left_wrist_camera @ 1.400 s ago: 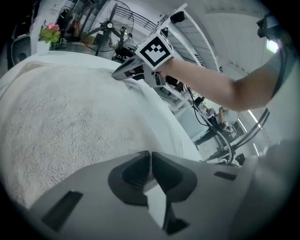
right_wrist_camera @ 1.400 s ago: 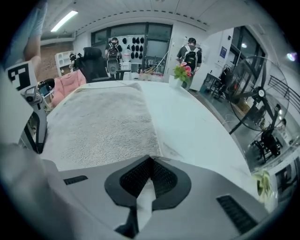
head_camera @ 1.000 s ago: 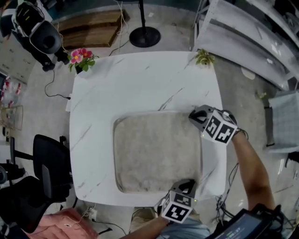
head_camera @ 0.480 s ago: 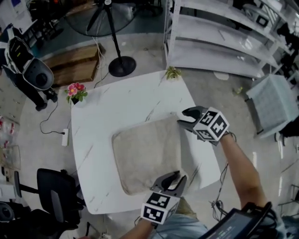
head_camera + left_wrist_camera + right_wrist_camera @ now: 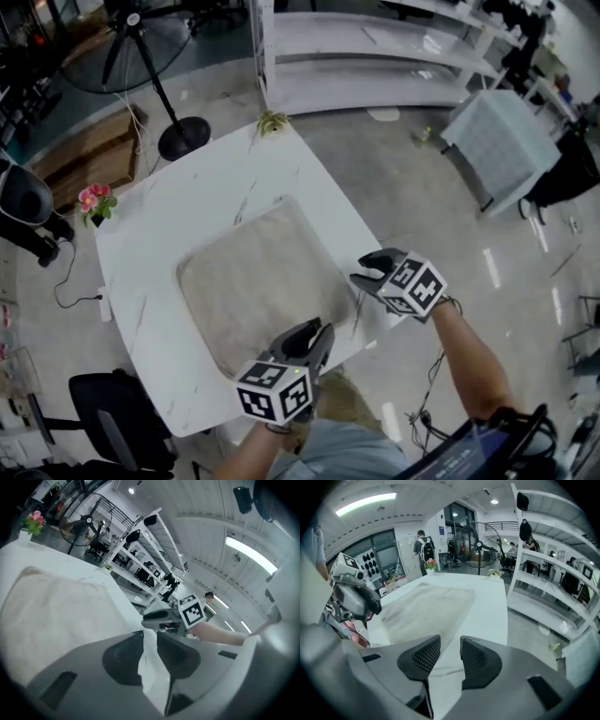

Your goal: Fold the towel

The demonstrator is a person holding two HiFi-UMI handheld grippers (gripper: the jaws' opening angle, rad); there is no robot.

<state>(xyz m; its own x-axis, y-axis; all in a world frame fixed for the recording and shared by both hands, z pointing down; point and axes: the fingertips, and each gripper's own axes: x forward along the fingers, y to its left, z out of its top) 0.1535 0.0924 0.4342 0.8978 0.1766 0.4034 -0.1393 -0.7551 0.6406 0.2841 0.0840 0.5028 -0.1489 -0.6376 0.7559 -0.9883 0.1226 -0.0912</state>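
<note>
Foreground. Your left gripper (image 5: pixel 313 331) hangs over the near edge of the counter (image 5: pixel 178 211), marker cube uppermost. Its fingers (image 5: pixel 123 660) have just been opening and stand apart. Nothing is between them, and only white counter shows through the gap.

Foreground, right. Your right gripper (image 5: pixel 362 269) is a little farther out at the counter's right edge, just beside the right-hand corner of the towel (image 5: pixel 253 281). Its fingers (image 5: pixel 423 656) have just opened and then drawn partly together. They stand apart and grip nothing, and bare counter shows between them. Seen from this gripper, your left gripper (image 5: pixel 354 599) is off to the left, beside the cloth.

Middle ground. The beige towel lies flat as one roughly square patch in the middle of the white, grey-veined counter, with one corner pointing away from you. Neither pair of fingers is closed on it.

Background. A pot of pink flowers (image 5: pixel 94 199) stands at the counter's far left corner, and a small green plant (image 5: pixel 272 122) at its farthest corner. On the floor beyond are a wooden pallet (image 5: pixel 89 159), the round base of a standing fan (image 5: pixel 178 139), and white shelving (image 5: pixel 375 56) along the back.
</note>
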